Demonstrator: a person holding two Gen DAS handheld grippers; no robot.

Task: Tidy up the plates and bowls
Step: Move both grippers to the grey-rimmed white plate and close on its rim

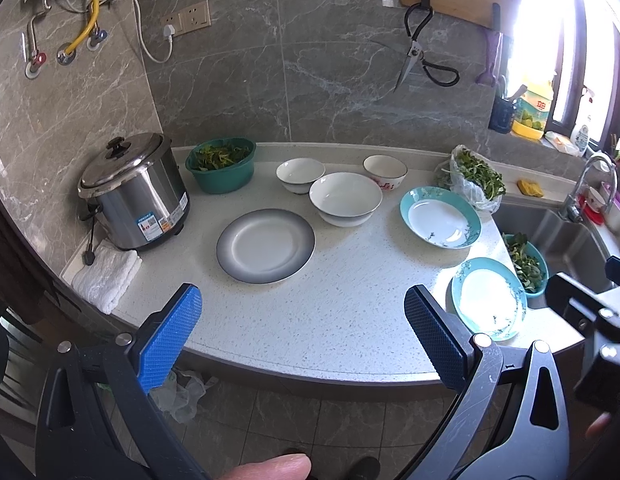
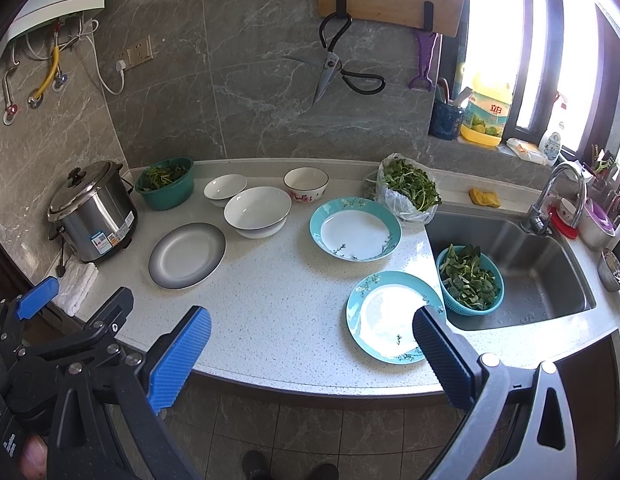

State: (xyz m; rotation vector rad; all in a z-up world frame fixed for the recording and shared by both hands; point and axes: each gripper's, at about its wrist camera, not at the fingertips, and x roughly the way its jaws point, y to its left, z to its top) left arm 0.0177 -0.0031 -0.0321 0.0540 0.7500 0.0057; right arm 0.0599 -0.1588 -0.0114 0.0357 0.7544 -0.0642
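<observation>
Both tools gaping, empty: take your right tool to near teal plate, pinch rim, stack on far teal plate

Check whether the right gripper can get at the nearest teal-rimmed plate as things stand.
Probably yes: the right gripper is open and empty, and the teal-rimmed plate lies alone near the counter edge with nothing stacked on it.

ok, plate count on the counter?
3. Grey-rimmed plate near the rice cooker; teal-rimmed plate mid-counter by the bagged greens; second teal-rimmed plate at the front edge beside the sink. None stacked, none hidden.
</observation>
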